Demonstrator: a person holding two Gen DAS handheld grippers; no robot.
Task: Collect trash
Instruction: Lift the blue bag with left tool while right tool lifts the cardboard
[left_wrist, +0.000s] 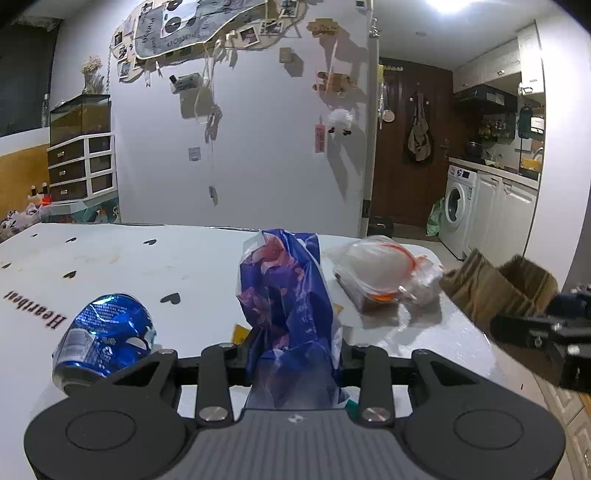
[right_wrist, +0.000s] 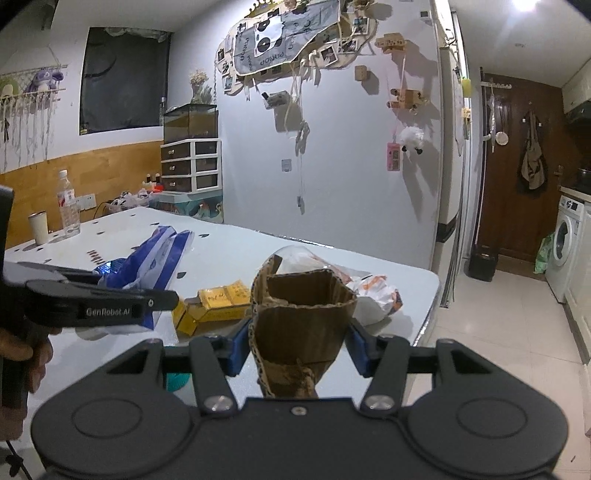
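My left gripper (left_wrist: 293, 363) is shut on a blue and white plastic bag (left_wrist: 286, 295), which stands up from the jaws above the white table (left_wrist: 147, 266). The same bag (right_wrist: 155, 258) shows in the right wrist view, with the left gripper (right_wrist: 159, 301) beside it. My right gripper (right_wrist: 295, 345) is shut on a rolled piece of brown cardboard (right_wrist: 301, 321); in the left wrist view that cardboard (left_wrist: 495, 284) is at the right. A crushed blue can (left_wrist: 107, 336) lies at the left. A clear bag with a white and orange lump (left_wrist: 384, 269) lies behind.
A yellow carton (right_wrist: 218, 301) lies on the table between the grippers. A water bottle (right_wrist: 68, 206) and a white cup (right_wrist: 38, 227) stand at the far left corner. Beyond the table's right edge are tiled floor, a washing machine (right_wrist: 565, 247) and a dark door.
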